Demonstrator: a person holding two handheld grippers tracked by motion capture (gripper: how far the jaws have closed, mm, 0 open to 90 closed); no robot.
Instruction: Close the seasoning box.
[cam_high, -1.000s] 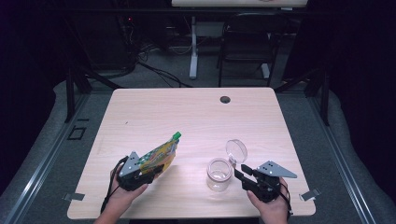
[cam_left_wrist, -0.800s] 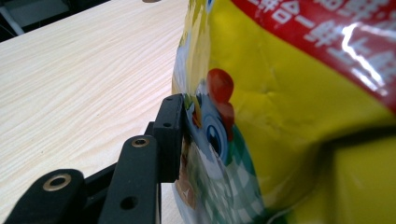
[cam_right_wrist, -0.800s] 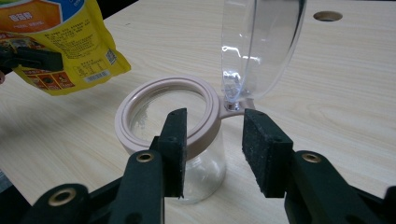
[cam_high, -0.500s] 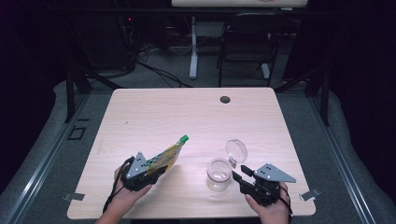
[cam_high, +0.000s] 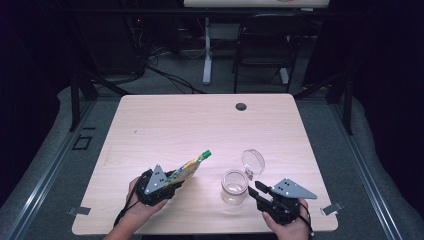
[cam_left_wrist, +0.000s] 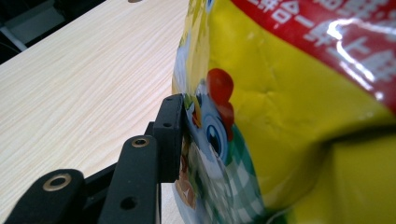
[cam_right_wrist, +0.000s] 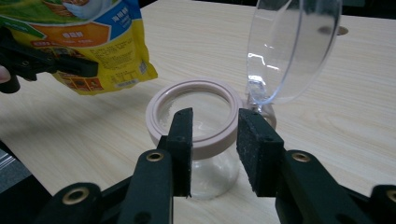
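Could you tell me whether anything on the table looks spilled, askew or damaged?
Nothing looks spilled or damaged. The jar stands upright with its hinged lid tipped open, and the pouch is held tilted above the table.

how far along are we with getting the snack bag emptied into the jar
Done: the jar stands with its hinged lid flipped open. In hand: the left gripper holds the yellow pouch beside it; the right gripper, jaws just closing, sits at the rim. Left: pouring; the jar looks empty.
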